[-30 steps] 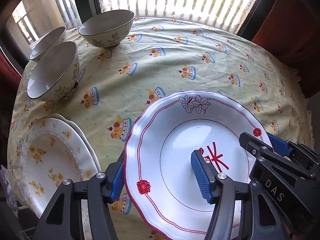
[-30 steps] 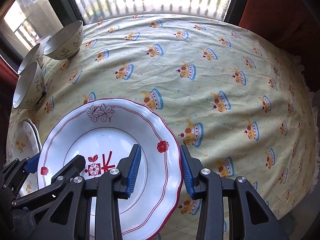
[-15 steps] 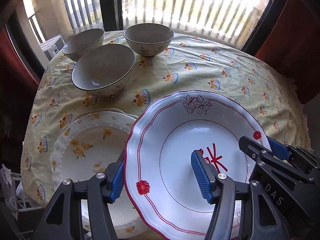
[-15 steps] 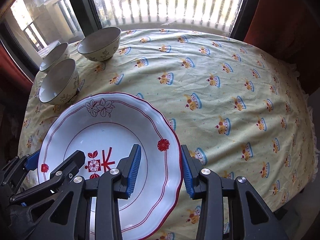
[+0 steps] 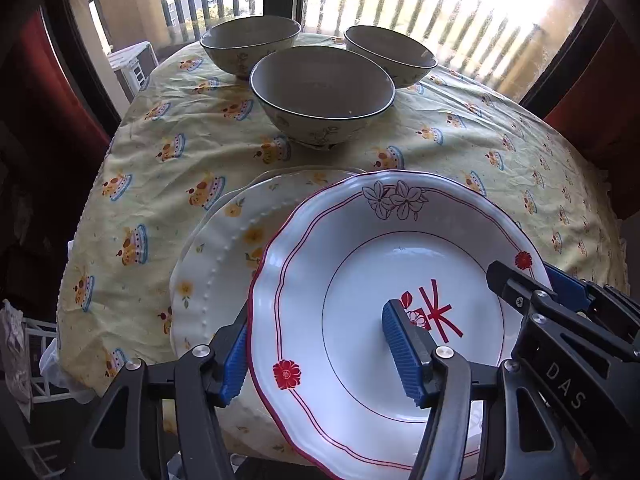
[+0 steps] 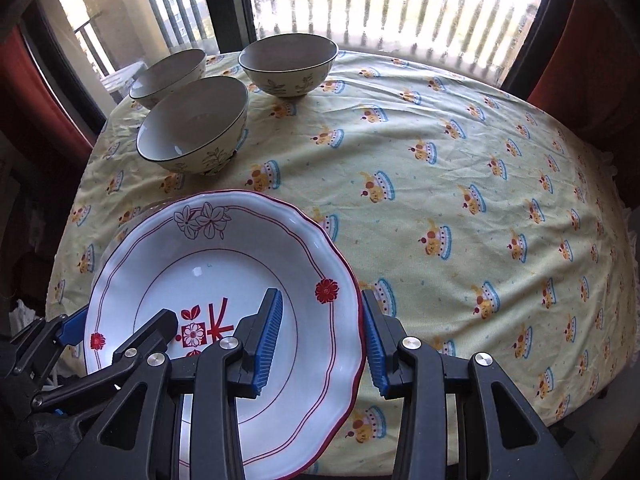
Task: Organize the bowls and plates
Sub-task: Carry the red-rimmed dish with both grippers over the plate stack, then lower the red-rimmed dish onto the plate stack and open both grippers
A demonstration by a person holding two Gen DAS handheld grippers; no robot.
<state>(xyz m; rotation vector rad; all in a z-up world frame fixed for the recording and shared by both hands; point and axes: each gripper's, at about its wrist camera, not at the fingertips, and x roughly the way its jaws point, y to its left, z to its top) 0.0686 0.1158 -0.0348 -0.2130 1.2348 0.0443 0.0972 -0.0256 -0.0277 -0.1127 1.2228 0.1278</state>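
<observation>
A white plate with a red scalloped rim (image 5: 360, 248) (image 6: 200, 264) hangs above the table, gripped from both sides. My left gripper (image 5: 320, 332) is shut on its left rim, one blue pad under the edge and one inside the well. My right gripper (image 6: 320, 312) is shut on the right rim in the same way. Under the held plate's left part lies a stack of cream plates with yellow flowers (image 5: 224, 264), mostly hidden in the right wrist view. Three cream bowls (image 5: 320, 92) (image 5: 248, 40) (image 5: 388, 52) stand beyond, upright and apart.
A round table with a yellow cake-print cloth (image 6: 440, 160) fills both views; its right half carries no dishes. The window with bars and red curtains lies behind the bowls. The table's near edge drops off just below the held plate.
Both grippers have carried the red-rimmed plate leftward across the table. It now hangs over the cream plates, and the bowls have shifted toward the middle of both views.
</observation>
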